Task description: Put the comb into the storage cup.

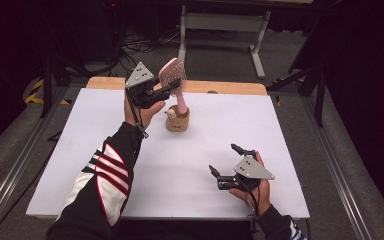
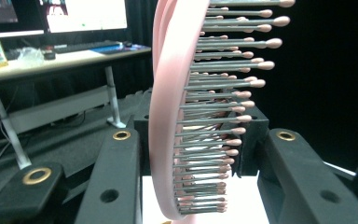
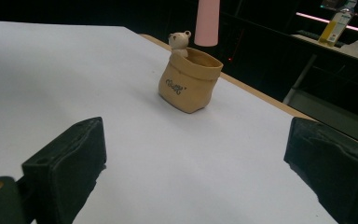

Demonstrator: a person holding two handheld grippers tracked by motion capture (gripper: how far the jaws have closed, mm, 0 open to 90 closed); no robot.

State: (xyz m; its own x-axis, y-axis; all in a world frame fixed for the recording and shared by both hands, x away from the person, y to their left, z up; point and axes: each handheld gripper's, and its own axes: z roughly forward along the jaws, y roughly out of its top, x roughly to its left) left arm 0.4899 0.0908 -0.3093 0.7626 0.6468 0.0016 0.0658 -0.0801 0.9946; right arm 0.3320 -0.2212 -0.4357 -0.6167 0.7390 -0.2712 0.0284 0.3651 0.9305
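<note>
The left claw (image 1: 172, 88) squeezed the pink brush (image 1: 173, 75), the right claw (image 1: 225, 162) gaped empty, and the brush's handle, maybe touching the pot (image 1: 177, 121), could tip it.

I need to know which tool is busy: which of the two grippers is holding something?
The left gripper, raised over the tan pouch, is shut on the pink hairbrush. The right gripper, low over the white table, has open, empty jaws.

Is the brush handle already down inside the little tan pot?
No: in the right gripper view the pink brush handle hangs above the tan pot, with a gap over its rim.
</note>
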